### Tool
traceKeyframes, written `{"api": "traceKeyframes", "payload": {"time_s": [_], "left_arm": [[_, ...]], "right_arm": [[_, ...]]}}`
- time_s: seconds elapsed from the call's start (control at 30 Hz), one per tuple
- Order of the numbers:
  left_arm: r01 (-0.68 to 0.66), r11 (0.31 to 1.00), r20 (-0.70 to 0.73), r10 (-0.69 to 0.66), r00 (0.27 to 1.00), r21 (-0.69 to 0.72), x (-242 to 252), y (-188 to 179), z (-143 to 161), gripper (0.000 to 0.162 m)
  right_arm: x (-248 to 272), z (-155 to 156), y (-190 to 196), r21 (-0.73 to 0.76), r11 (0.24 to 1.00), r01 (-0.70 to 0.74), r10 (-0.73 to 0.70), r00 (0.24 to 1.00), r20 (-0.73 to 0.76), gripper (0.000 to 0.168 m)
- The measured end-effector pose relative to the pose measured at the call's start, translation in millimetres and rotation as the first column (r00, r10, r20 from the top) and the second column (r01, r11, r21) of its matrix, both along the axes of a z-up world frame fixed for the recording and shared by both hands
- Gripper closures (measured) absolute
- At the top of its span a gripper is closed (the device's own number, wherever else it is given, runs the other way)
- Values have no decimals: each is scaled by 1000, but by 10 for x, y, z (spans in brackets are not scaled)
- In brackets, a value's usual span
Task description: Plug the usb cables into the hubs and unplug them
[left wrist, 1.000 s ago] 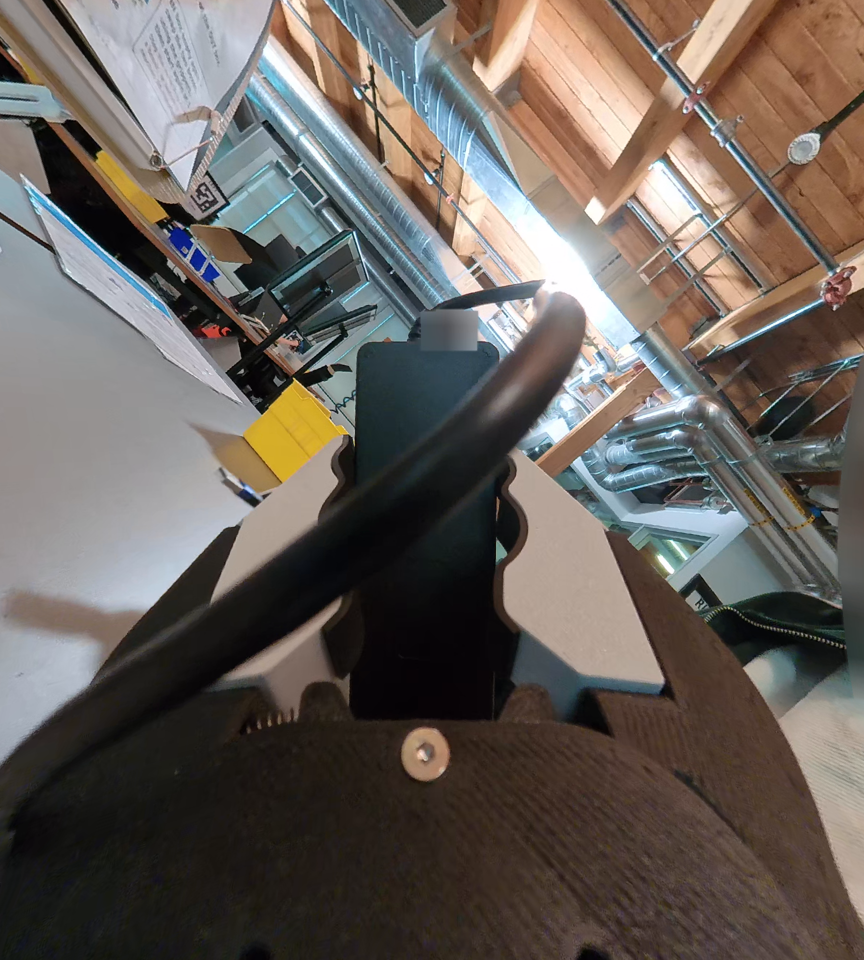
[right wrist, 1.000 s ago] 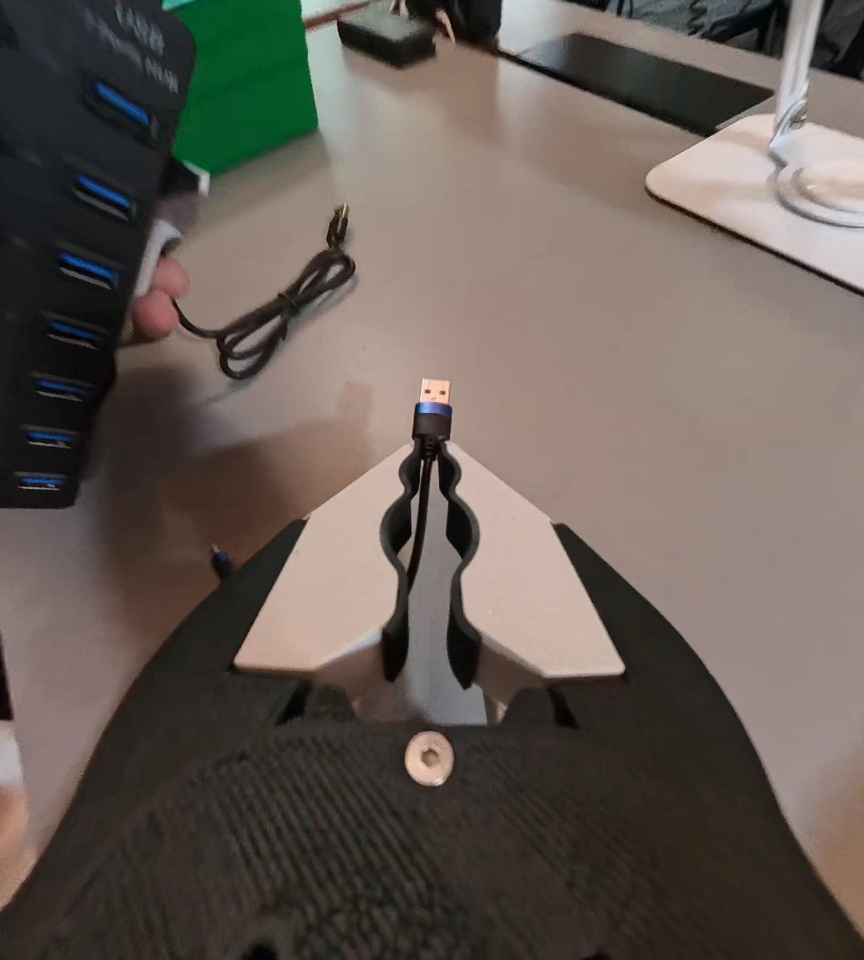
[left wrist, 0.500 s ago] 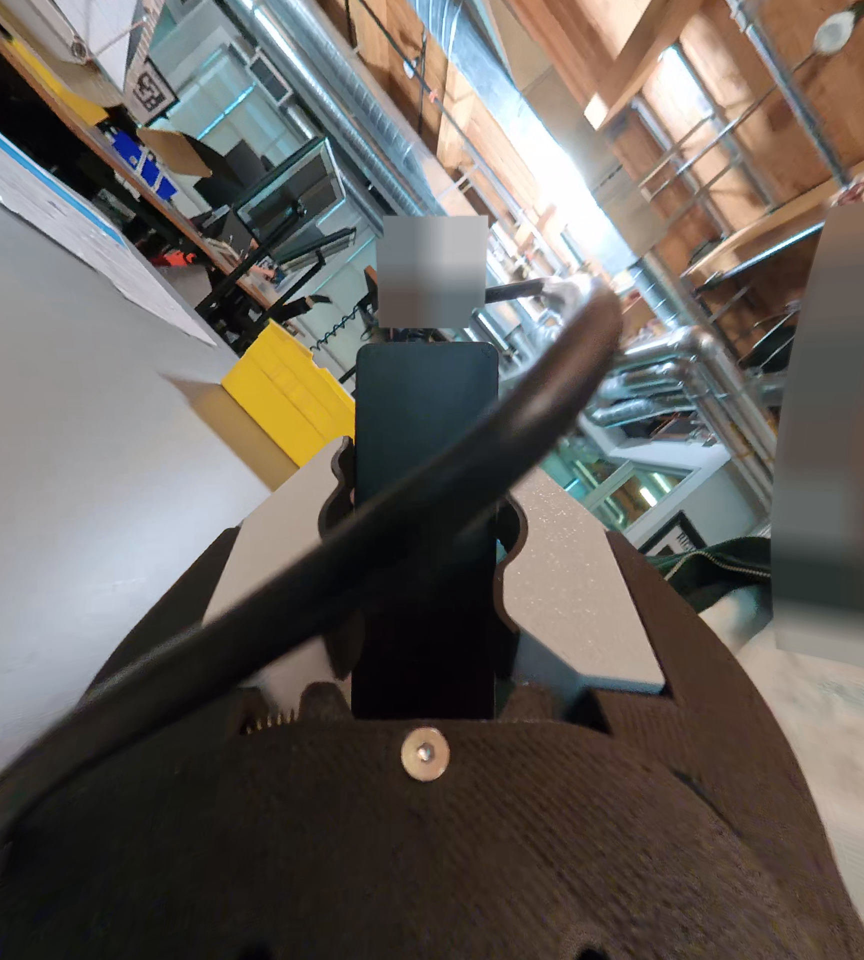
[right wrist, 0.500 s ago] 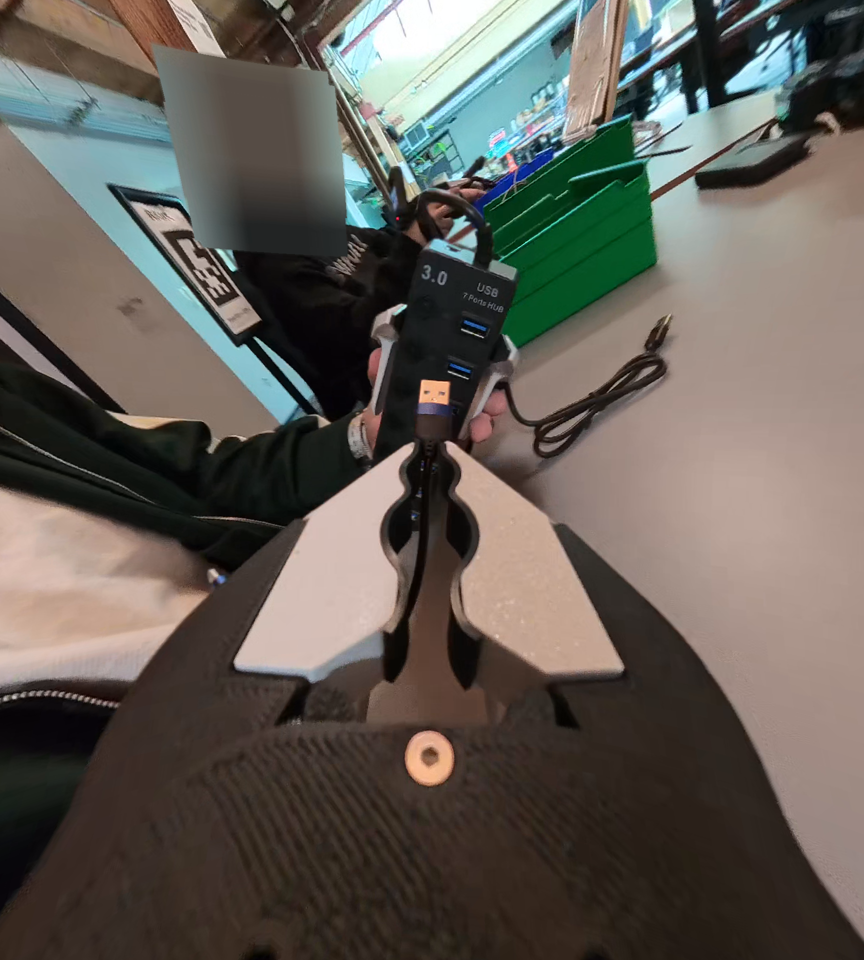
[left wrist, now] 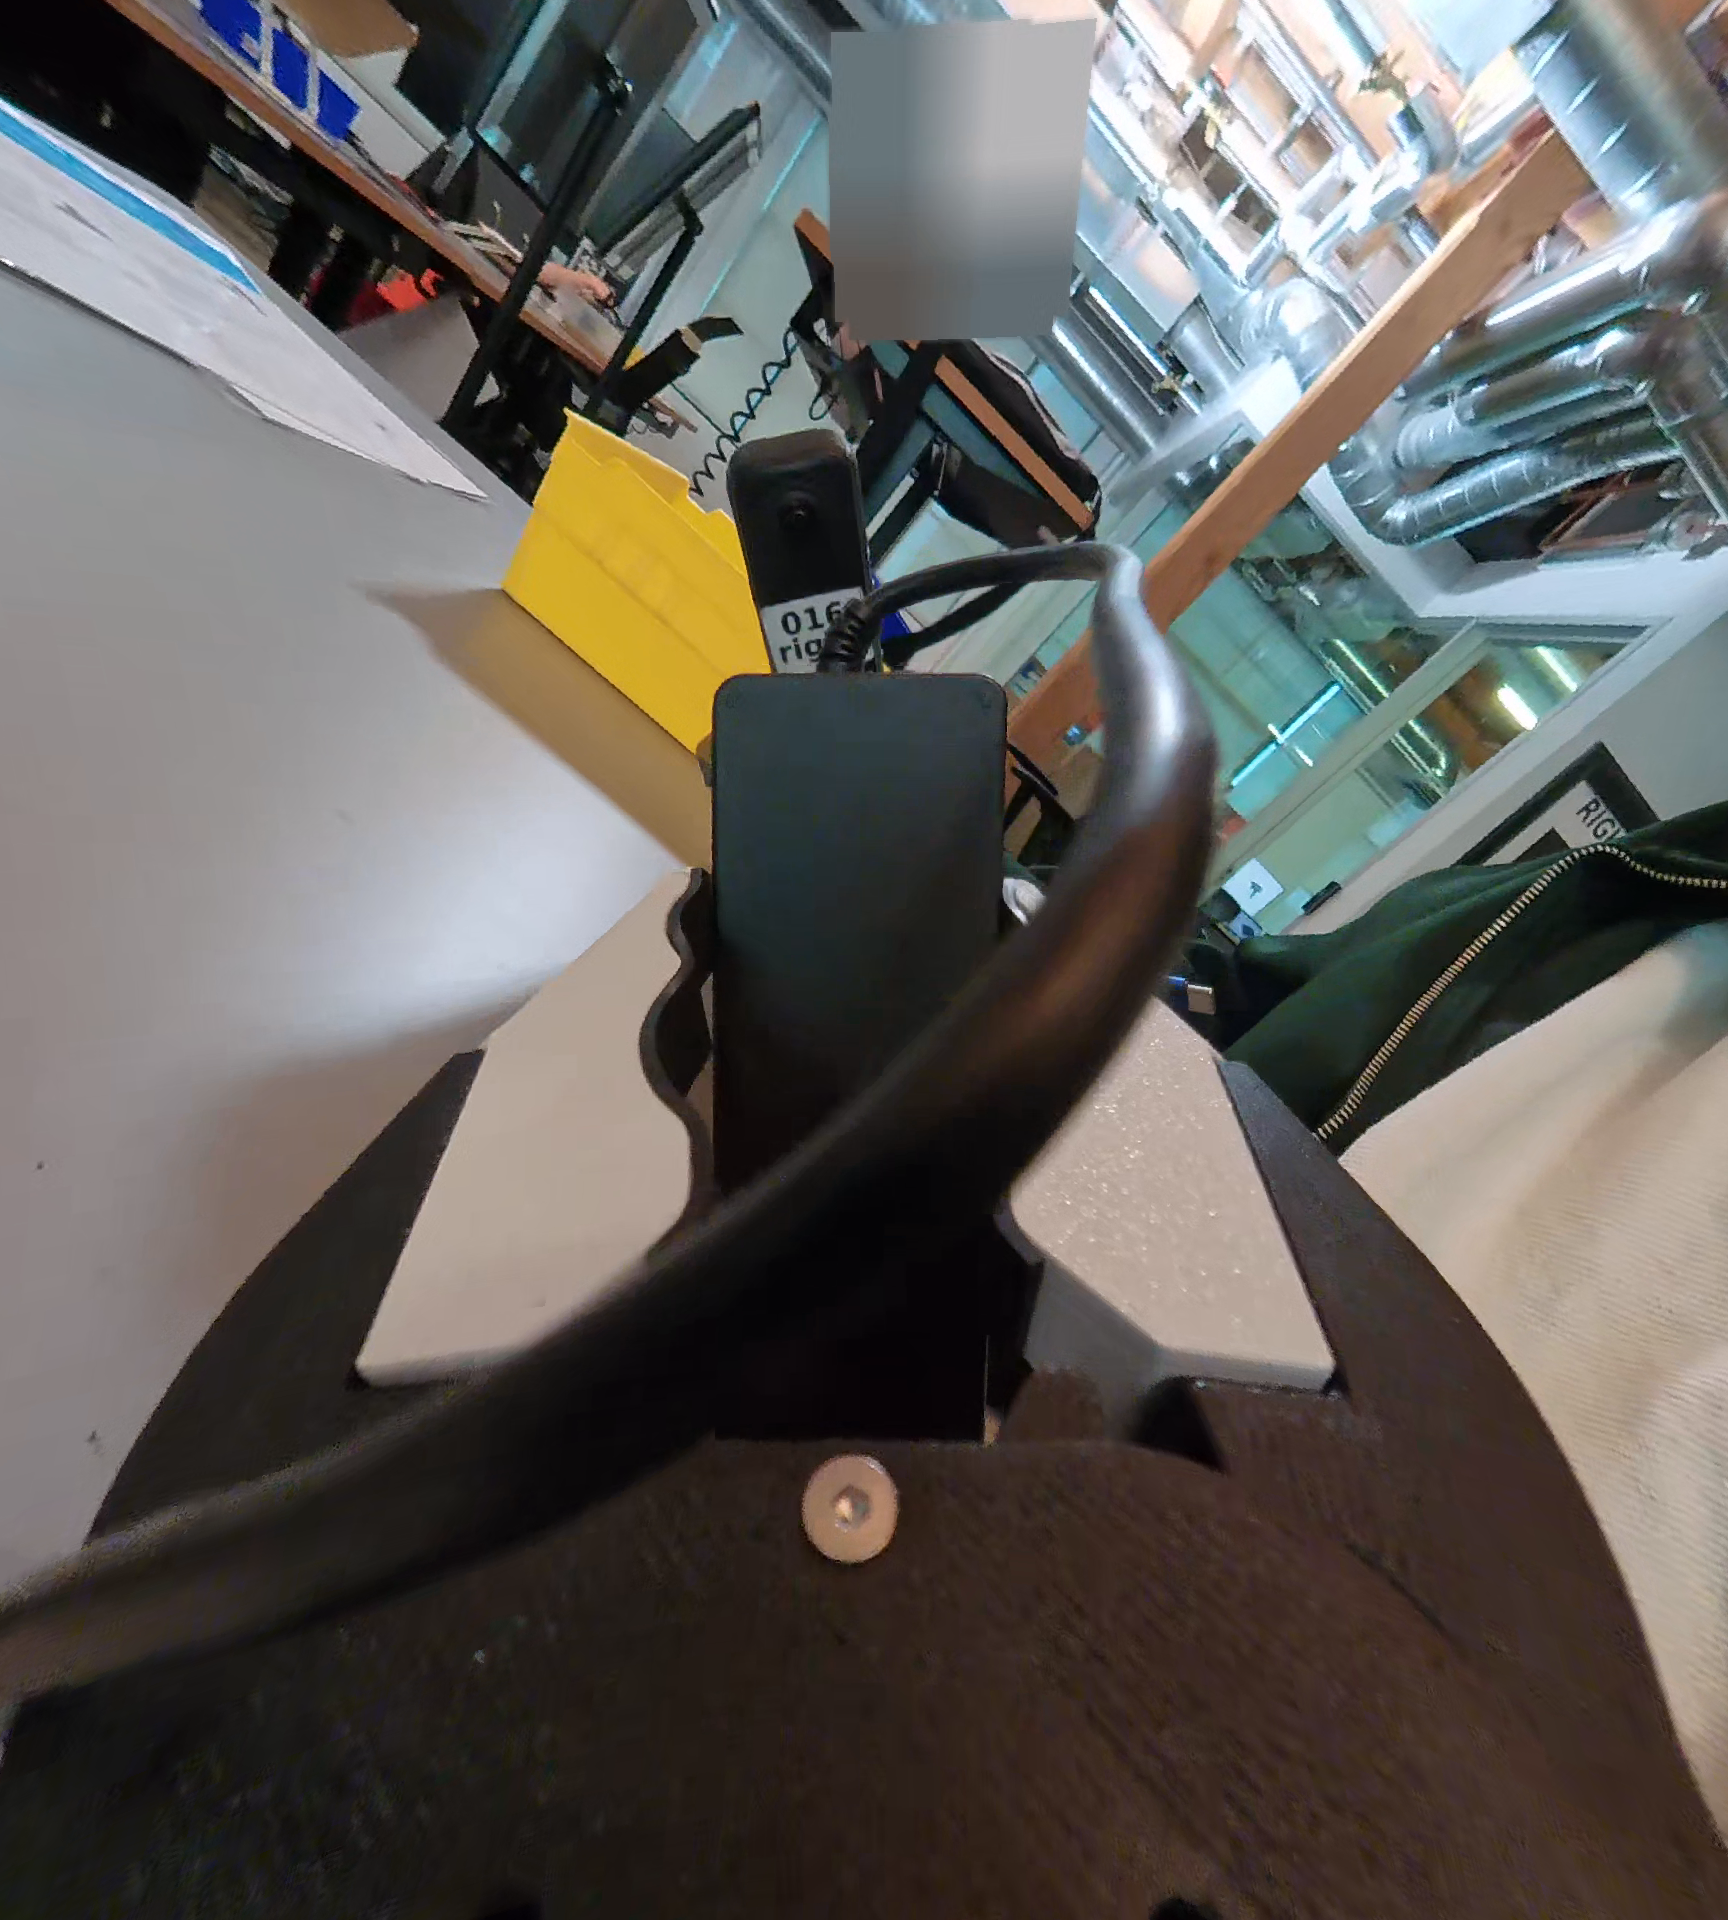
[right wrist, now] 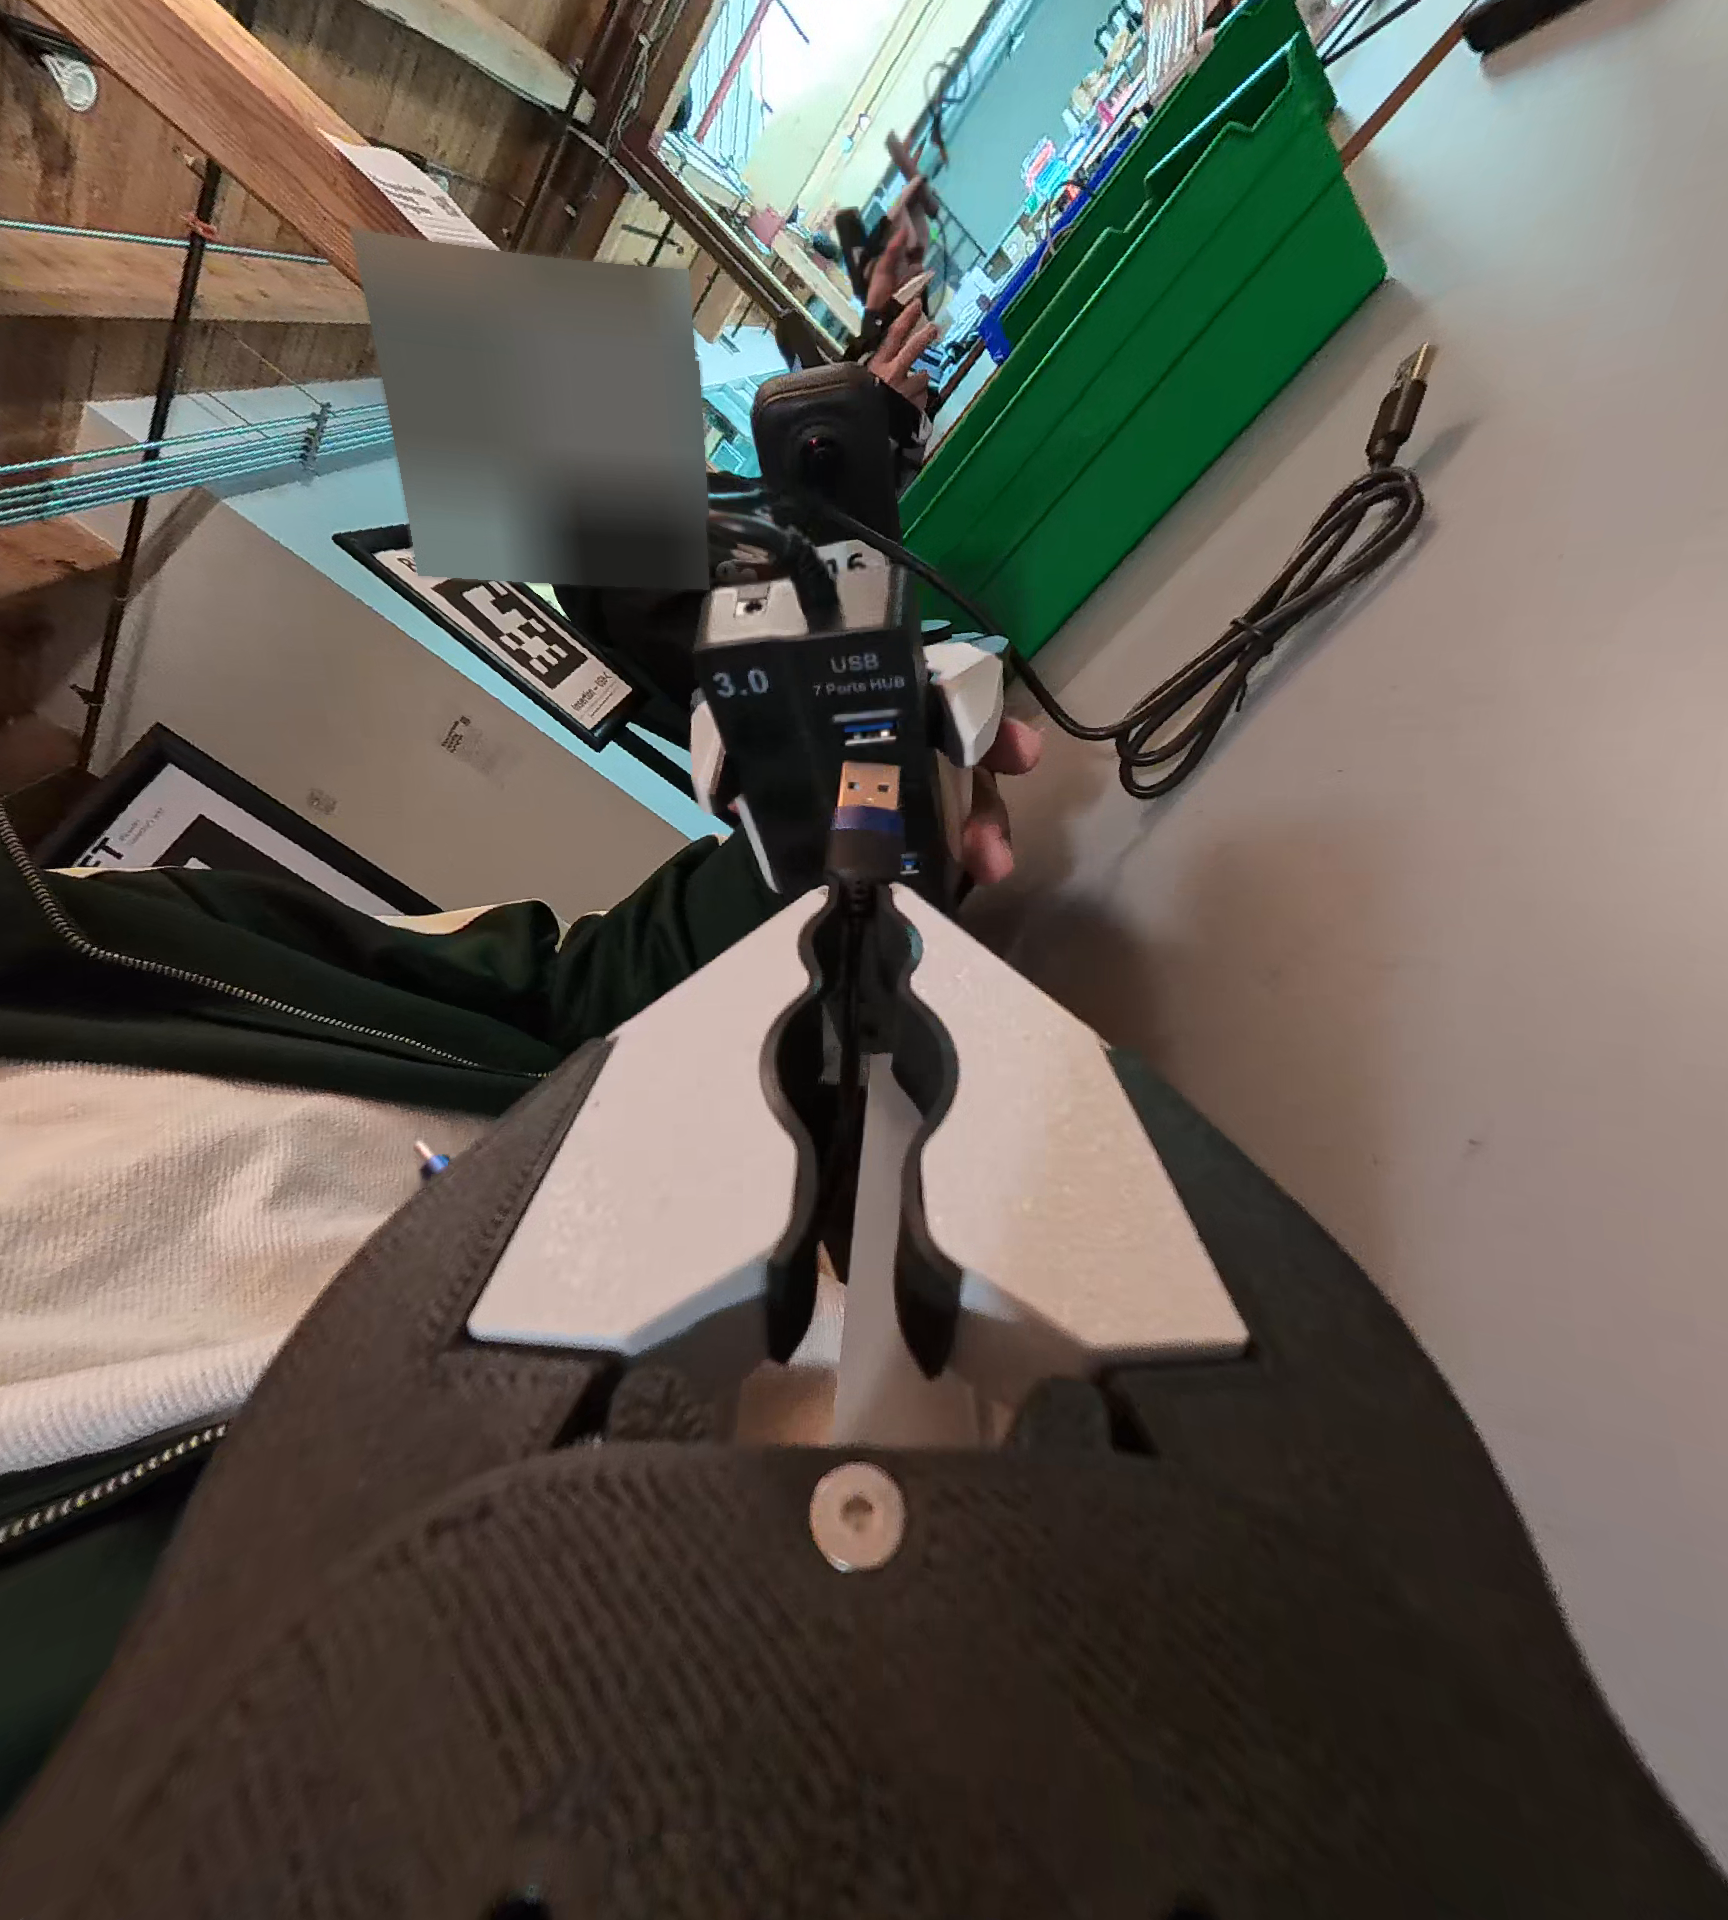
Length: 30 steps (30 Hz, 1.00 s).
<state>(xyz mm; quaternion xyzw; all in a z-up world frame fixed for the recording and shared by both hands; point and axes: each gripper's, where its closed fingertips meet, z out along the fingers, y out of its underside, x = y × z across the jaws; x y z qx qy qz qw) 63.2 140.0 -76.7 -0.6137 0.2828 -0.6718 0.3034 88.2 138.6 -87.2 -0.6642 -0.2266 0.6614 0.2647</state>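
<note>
The plug [right wrist: 868, 805], pinched in the right claw [right wrist: 860, 914], has been brought just below the top port of the hub [right wrist: 818, 727], itself clamped in the left claw [left wrist: 855, 1039]; insertion seems imminent.

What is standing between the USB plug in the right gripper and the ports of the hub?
Nothing visible: the USB plug in the right gripper points at the hub, held by the left gripper, with only open air between them.

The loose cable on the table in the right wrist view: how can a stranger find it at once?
Find the grey table and the green bins at its edge. Beside them lies a thin black cable, bundled in loops. Unlike the plug in the right gripper, nothing holds it.
</note>
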Motion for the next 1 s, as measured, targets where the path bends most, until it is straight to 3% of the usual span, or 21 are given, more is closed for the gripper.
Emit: {"api": "traceKeyframes", "payload": {"time_s": [1.0], "left_arm": [[62,997,1,-62,998,-45,57,-112,-32,109]], "right_arm": [[-58,-21,-72,50,998,-26,23,998,51,164]]}}
